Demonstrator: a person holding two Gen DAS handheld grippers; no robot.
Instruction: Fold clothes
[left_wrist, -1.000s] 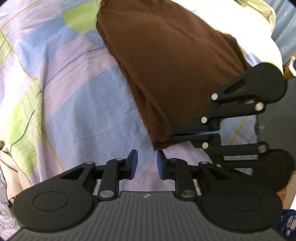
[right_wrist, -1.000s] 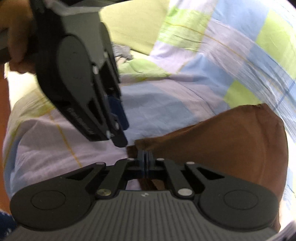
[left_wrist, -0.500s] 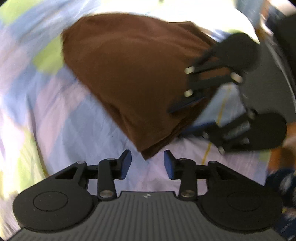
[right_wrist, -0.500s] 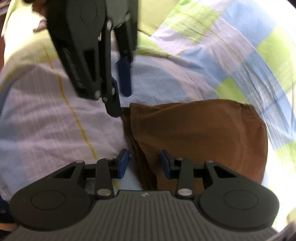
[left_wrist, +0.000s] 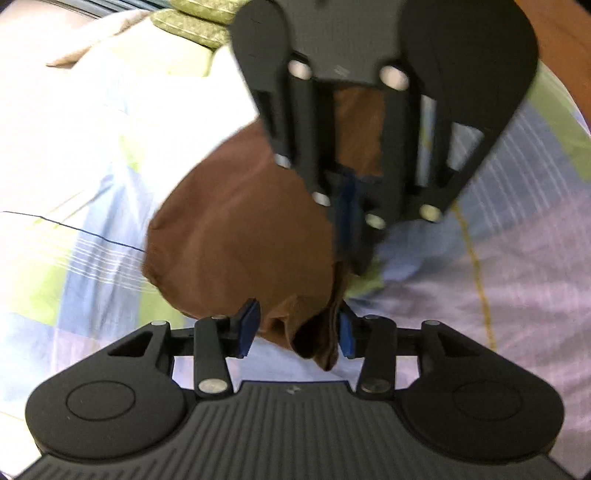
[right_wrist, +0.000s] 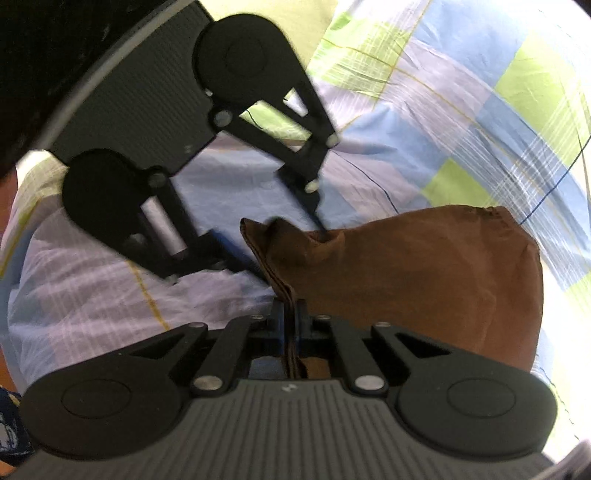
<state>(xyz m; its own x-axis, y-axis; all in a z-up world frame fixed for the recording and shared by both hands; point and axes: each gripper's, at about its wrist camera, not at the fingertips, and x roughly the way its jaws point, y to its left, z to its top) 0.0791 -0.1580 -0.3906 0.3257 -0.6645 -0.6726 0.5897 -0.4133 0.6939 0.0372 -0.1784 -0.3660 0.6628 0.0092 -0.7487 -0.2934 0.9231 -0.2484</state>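
A folded brown garment lies on a checked bedsheet. In the left wrist view my left gripper is open, with a bunched corner of the garment between its blue pads. The right gripper hangs above, shut on the garment's edge. In the right wrist view my right gripper is shut on the layered edge of the brown garment. The left gripper shows there, straddling the raised corner.
The bedsheet is blue, lilac and green plaid and covers the whole surface. A pale pillow or blanket lies at the far edge in the left wrist view.
My right gripper, open half a second ago, has shut on the garment's edge. My left gripper has swung around and now has the garment's corner between its open jaws.
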